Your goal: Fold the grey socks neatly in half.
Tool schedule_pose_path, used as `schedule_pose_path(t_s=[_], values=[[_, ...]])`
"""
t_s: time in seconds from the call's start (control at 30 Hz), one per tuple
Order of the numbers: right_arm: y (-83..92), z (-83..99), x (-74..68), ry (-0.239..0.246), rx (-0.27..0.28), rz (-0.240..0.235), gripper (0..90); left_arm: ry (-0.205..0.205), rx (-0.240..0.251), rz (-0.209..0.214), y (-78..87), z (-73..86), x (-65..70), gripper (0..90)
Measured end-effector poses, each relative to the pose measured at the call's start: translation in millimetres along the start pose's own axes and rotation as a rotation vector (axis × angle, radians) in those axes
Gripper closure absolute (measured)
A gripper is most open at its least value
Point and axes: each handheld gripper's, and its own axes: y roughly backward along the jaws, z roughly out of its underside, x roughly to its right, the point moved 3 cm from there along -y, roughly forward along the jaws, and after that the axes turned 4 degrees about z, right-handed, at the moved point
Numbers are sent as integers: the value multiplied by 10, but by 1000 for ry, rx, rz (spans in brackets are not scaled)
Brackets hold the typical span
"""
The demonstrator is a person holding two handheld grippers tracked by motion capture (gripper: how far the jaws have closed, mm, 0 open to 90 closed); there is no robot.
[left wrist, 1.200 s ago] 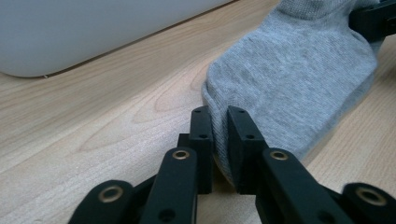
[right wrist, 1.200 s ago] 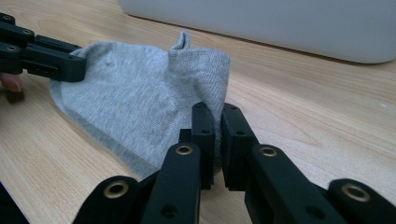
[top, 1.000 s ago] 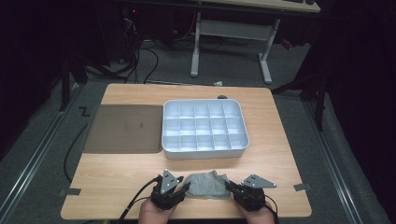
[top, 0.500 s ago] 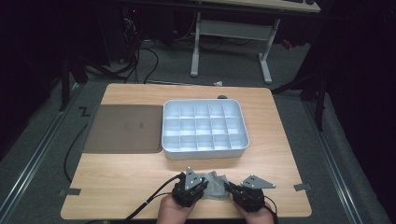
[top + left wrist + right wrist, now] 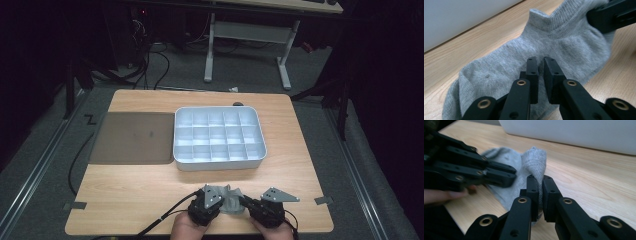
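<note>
Here, sock: a grey ankle sock (image 5: 529,52) lies at the near edge of the surface (image 5: 150,185), between the two hands, well in front of the divided tray (image 5: 218,137).
Long axis: the sock runs roughly left to right across the surface, its cuff end toward the right claw and its toe end toward the left side.
Left claw: the left claw (image 5: 541,66) sits low over the middle of the sock; its jaws have just been closing and now stand almost together, with only a thin gap. They seem to pinch a fold of the fabric, but the pinch itself is hard to see.
Right claw: the right claw (image 5: 541,185) is closed on a raised fold of the sock near the cuff, and the cloth stands up between the jaws.
Nearer hand: both are at the sock; the left one is nearer to its middle, the right one holds its end.
Edges: the front edge of the surface is just behind the hands, so there is little room toward the person.
Open room: bare wood lies between the sock and the tray, and the dark mat (image 5: 132,137) is well apart at the left.
Next move, my judgement: probably a fold or a lift toward the tray, going forward.
</note>
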Motion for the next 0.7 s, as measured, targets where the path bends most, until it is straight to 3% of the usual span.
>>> schedule_pose_path(t_s=[0.07,0.27,0.5,0.7], values=[[5,-35,-53,-17,15,-22,861,-1,1,-3,-3,-1,3,826],[-32,-129,-232,22,49,-21,860,5,3,-1,-22,-14,29,821],[-31,-124,-183,9,56,-10,860,18,27,25,7,-19,26,736],[-10,-106,-124,3,55,1,859,54,105,27,250,-47,-82,706]])
